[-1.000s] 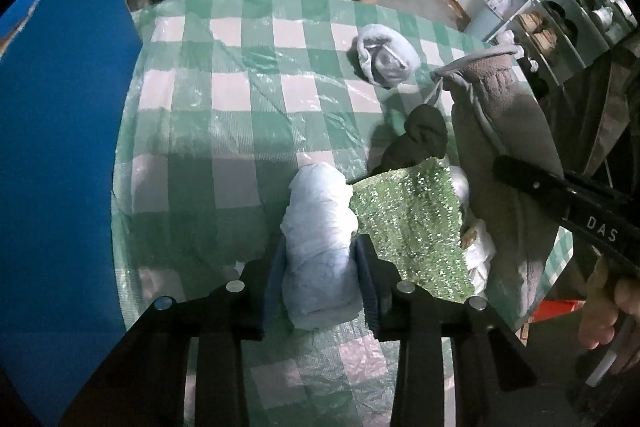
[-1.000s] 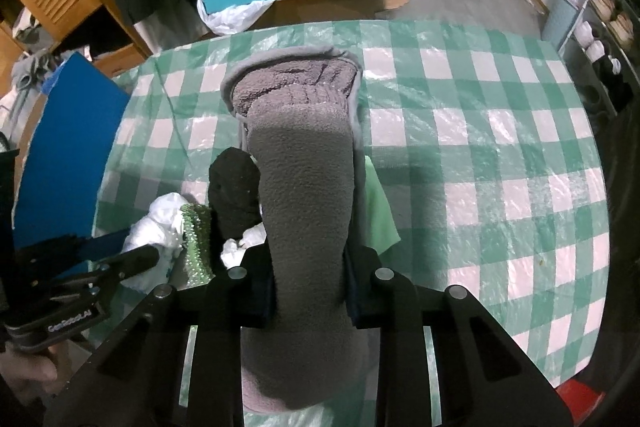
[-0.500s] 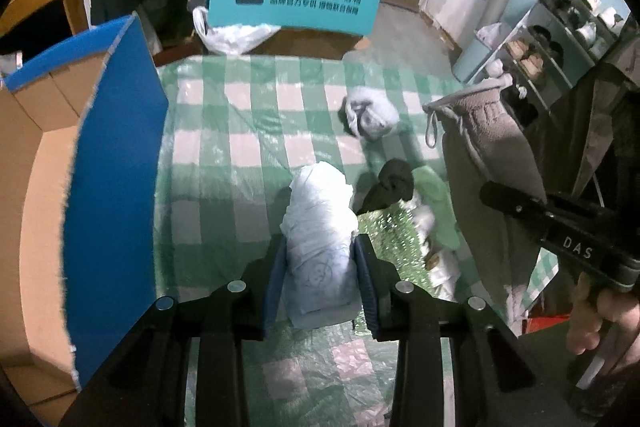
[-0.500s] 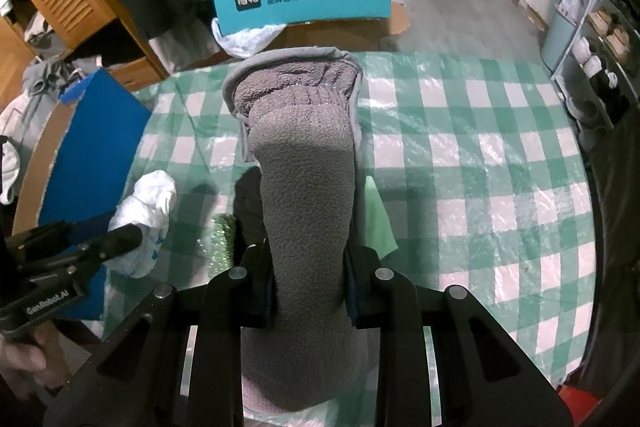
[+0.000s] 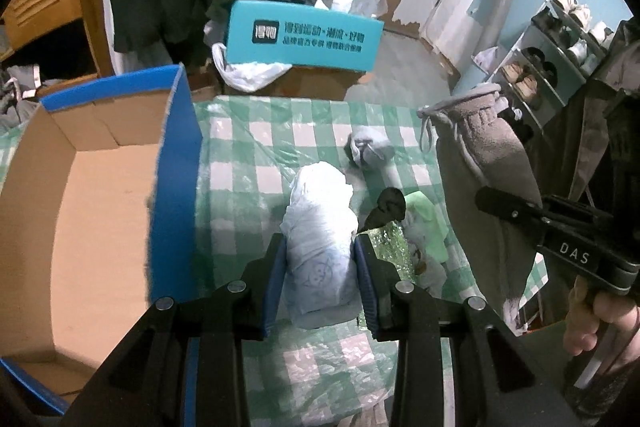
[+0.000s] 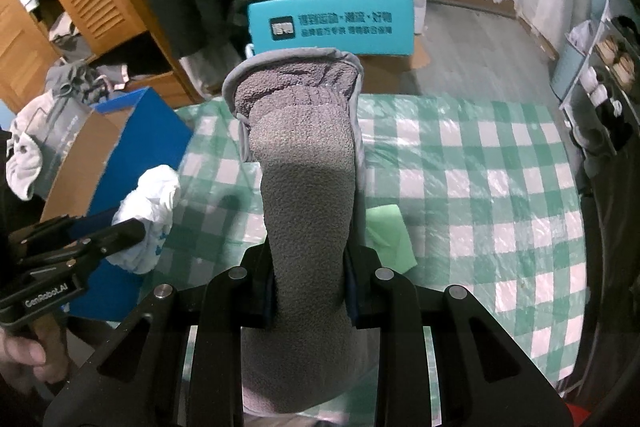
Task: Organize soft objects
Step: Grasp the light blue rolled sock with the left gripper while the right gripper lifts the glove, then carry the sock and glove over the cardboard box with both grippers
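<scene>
My left gripper (image 5: 320, 267) is shut on a rolled white cloth bundle (image 5: 318, 223), lifted above the green-checked table (image 5: 256, 163). The same bundle (image 6: 148, 211) shows in the right wrist view beside the open blue cardboard box (image 6: 132, 131). My right gripper (image 6: 310, 279) is shut on a grey fleece pouch (image 6: 304, 163), held upright in the air; this pouch (image 5: 484, 163) hangs at the right of the left wrist view. On the table lie a grey sock ball (image 5: 370, 149), a black sock (image 5: 388, 207), a green cloth (image 5: 426, 223) and a sparkly green cloth (image 5: 386, 245).
The blue box (image 5: 80, 211) stands open at the left, its brown inside showing. A teal box (image 5: 304, 37) sits beyond the table's far edge, with hanging coats behind it. A shoe rack (image 5: 552, 59) is at the right. A hand (image 5: 600, 319) holds the right gripper's handle.
Both grippers have risen with their loads. The white bundle has come up off the table and the open blue box has come into view at the left.
</scene>
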A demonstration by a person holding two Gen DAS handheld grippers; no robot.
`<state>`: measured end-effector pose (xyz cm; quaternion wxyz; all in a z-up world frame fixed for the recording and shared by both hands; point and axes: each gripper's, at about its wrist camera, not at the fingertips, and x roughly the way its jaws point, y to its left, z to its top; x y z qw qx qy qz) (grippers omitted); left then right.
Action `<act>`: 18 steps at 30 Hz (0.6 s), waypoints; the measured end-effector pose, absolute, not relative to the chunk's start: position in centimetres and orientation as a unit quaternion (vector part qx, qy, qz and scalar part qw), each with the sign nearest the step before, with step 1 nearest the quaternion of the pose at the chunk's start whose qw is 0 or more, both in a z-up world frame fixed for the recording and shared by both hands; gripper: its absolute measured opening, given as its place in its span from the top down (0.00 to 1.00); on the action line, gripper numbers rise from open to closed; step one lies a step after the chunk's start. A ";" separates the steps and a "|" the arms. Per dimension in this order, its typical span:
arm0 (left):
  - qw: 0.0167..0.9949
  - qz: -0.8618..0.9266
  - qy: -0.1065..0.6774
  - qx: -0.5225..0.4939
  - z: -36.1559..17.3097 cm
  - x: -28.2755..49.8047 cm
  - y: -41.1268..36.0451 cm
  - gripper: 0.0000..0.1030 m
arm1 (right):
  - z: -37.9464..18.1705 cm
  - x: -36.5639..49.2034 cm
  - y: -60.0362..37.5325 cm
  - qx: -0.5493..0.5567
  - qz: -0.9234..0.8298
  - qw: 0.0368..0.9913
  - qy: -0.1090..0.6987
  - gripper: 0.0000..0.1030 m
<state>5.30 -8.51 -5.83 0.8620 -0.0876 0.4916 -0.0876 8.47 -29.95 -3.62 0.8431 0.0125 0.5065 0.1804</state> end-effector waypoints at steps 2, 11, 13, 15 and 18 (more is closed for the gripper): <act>0.865 -0.084 0.487 -0.088 -5.3 5.2 -8.0 0.67 | -3.2 8.3 -29.5 0.010 0.185 0.844 0.503 0.75; 0.878 -0.062 0.467 -0.089 -3.1 4.0 -5.5 0.67 | -1.7 8.0 -26.7 0.002 0.211 0.844 0.494 0.75; 0.879 -0.060 0.464 -0.093 -2.8 3.7 -4.8 0.67 | -1.3 8.0 -25.7 -0.001 0.217 0.843 0.492 0.75; 0.881 -0.055 0.461 -0.096 -2.5 3.3 -4.1 0.67 | -0.9 7.9 -24.8 -0.003 0.224 0.843 0.489 0.75; 0.884 -0.048 0.455 -0.097 -2.0 2.7 -3.1 0.67 | -0.3 7.9 -23.3 -0.006 0.236 0.841 0.486 0.75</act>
